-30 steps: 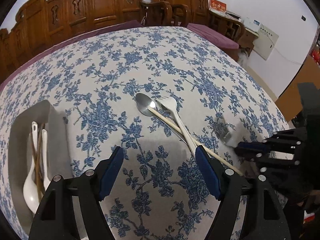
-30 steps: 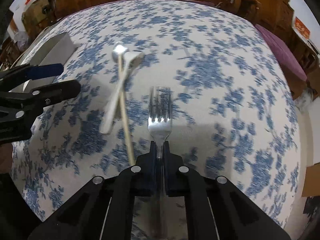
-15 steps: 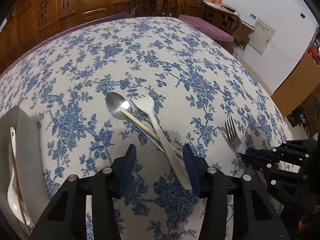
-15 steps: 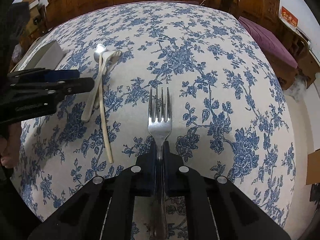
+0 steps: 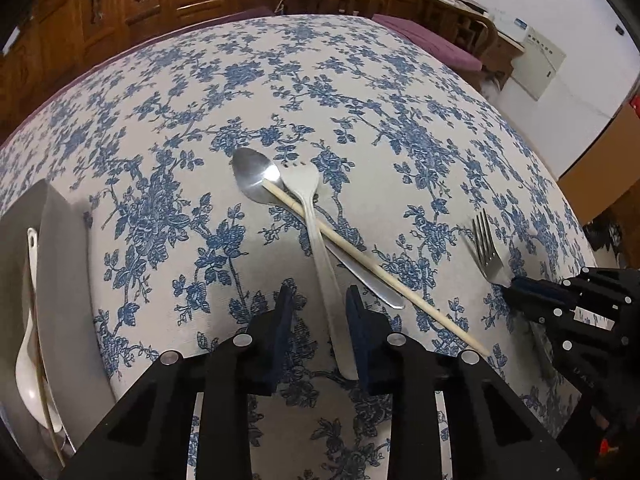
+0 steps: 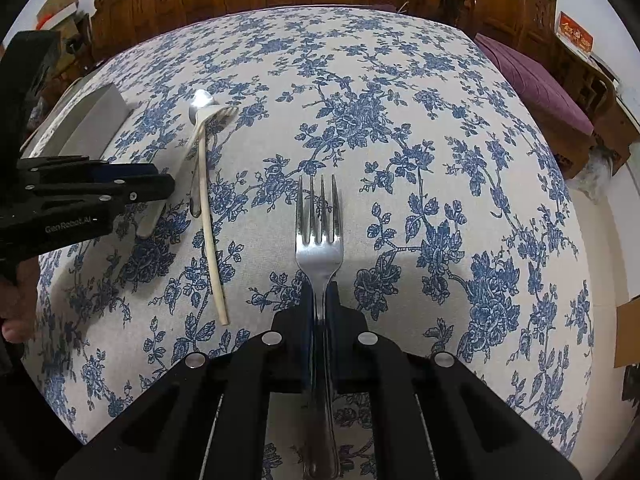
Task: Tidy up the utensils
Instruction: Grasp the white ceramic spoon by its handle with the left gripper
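While my left gripper (image 5: 316, 312) has just been narrowing its jaws, they straddle the white plastic fork's (image 5: 316, 224) handle without visibly pressing it. That fork lies on the floral surface (image 5: 360, 92), crossed with a metal spoon (image 5: 252, 176) and a chopstick (image 5: 376, 268). My right gripper (image 6: 319, 300) is clamped on the steel fork (image 6: 319, 236). A grey tray (image 5: 60, 280) at far left holds a white spoon (image 5: 28, 360).

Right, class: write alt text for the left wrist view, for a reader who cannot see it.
The left claw, jaws just narrowing, straddles the handle of a white plastic fork crossed with a chopstick and metal spoon on a blue floral tablecloth. At right, the right claw grips a metal fork.
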{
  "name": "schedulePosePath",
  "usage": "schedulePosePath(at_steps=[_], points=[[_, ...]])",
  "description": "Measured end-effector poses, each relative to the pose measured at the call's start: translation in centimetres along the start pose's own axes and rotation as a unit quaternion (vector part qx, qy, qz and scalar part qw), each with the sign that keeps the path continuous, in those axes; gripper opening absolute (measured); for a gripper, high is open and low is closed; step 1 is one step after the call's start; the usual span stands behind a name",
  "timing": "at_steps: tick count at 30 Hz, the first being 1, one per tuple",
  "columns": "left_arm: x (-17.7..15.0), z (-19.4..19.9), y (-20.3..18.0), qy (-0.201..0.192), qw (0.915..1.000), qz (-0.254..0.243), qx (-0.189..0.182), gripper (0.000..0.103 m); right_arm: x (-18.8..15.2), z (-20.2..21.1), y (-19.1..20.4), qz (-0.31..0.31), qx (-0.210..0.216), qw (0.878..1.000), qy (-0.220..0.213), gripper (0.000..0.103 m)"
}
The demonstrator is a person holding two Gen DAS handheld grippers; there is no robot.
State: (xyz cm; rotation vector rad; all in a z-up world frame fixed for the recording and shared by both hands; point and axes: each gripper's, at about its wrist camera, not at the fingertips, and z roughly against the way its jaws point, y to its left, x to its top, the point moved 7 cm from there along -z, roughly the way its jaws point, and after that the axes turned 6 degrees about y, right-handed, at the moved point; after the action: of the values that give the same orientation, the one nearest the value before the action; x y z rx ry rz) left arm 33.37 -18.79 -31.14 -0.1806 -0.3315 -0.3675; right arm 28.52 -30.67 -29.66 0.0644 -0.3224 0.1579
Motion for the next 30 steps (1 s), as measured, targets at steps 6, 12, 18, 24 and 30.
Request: schedulePosePath(at_steps=[6,12,18,24,30], points=[[0.4,-0.4,-0.3,0.002,0.9997,-0.007,0.023,0.025,0.1,-0.1,0.3,0.014,-0.011,1.000,0.000,0.009],[0.2,-0.3,0.5,0.004,0.9999,0.001,0.011,0.009,0.1,-0.1,0.3,0.015,-0.016,1.000,-0.004,0.009],[-0.1,0.9,1.3,-0.004,0.9999,0.010,0.006,0.009,0.2,-0.1,0.3,0.014,-0.018,1.000,-0.007,0.008],[-0.4,3.4,2.0,-0.025,0.9995,0.005,0.016,0.009,0.4,0.5,0.4,0.000,-0.010,1.000,-0.014,0.008],[-0.6,6.4,2.7,-0.049,0.9986,0.003,0.022,0.009,1.2,2.4,2.2,0.012,-0.007,0.999,-0.034,0.008]])
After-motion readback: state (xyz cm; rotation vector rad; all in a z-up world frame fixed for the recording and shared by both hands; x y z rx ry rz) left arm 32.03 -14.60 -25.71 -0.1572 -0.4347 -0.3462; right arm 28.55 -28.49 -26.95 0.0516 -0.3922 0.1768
